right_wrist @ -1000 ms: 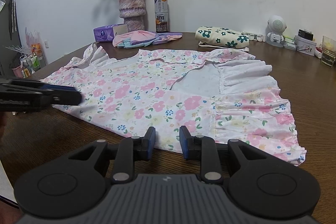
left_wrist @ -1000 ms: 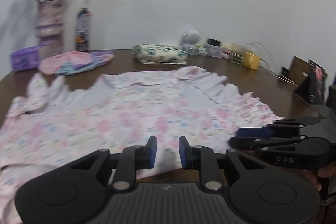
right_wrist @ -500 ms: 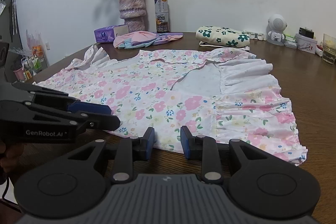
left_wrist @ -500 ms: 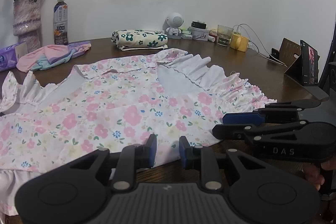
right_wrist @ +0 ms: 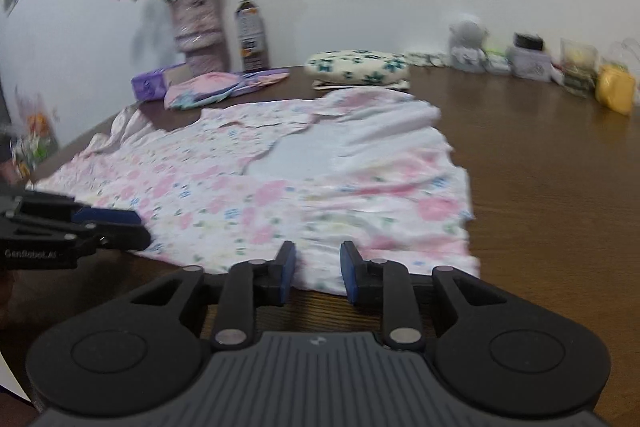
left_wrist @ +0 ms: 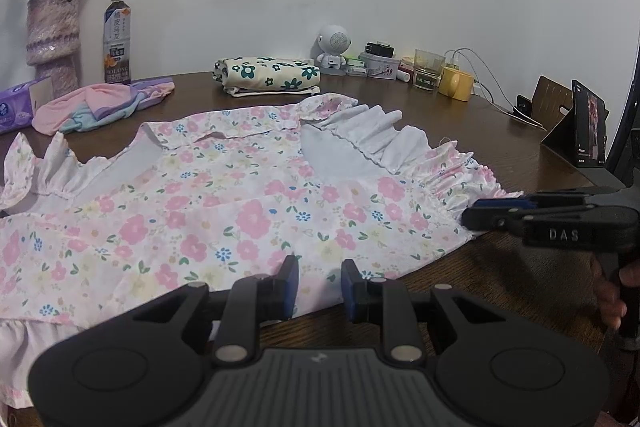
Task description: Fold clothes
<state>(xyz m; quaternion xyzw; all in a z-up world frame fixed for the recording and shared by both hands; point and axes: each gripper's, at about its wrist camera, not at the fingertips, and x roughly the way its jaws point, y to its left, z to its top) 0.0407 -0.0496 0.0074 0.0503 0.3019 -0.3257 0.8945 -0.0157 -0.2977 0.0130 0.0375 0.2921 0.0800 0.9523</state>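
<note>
Pink floral dress (left_wrist: 240,211) with white ruffled sleeves, spread flat and face-up on the brown table (left_wrist: 500,143), its near hem just ahead of both grippers' fingertips, neckline at the far end.

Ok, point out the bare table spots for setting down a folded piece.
Bare wooden table lies between the floral dress, the yellow mug and the tablet stand. The back edge by the wall is crowded.

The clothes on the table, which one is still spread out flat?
The pink floral dress; the cream flowered garment behind it is folded, and the pink-and-purple one lies bunched.
</note>
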